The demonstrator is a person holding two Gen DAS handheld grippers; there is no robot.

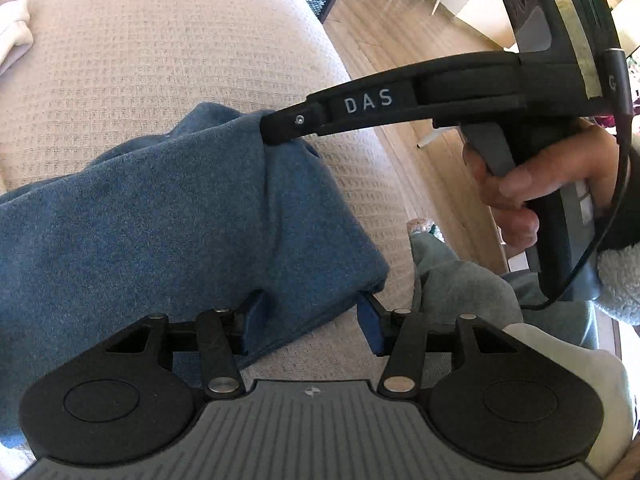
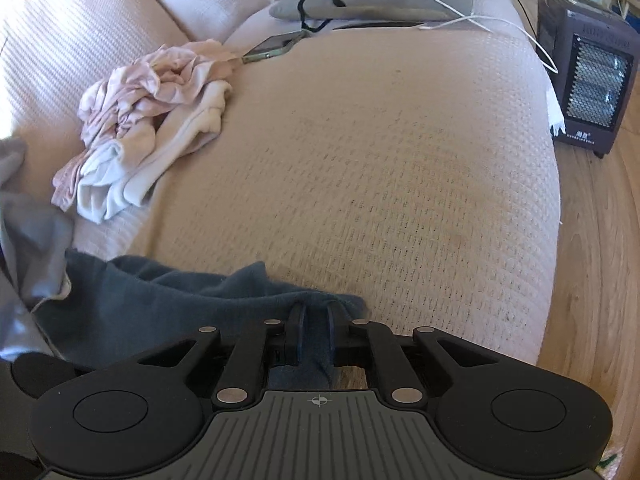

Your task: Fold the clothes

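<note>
A dark blue garment (image 1: 160, 216) lies on the beige waffle-weave sofa cover (image 1: 160, 60). My left gripper (image 1: 310, 326) is open, its fingers on either side of the garment's near corner, the cloth between them. My right gripper (image 2: 316, 332) is shut on a fold of the same blue garment (image 2: 168, 292). In the left wrist view the right gripper's tip (image 1: 280, 126) presses on the garment's far edge, held by a hand (image 1: 536, 184).
A crumpled pile of pink and white clothes (image 2: 152, 120) lies at the back left. A phone (image 2: 272, 46), a grey cushion (image 2: 380, 0) with cables and a white box lie behind. A heater (image 2: 588, 80) stands on the wooden floor (image 2: 592, 260) to the right. Grey cloth (image 2: 32, 216) lies at the left.
</note>
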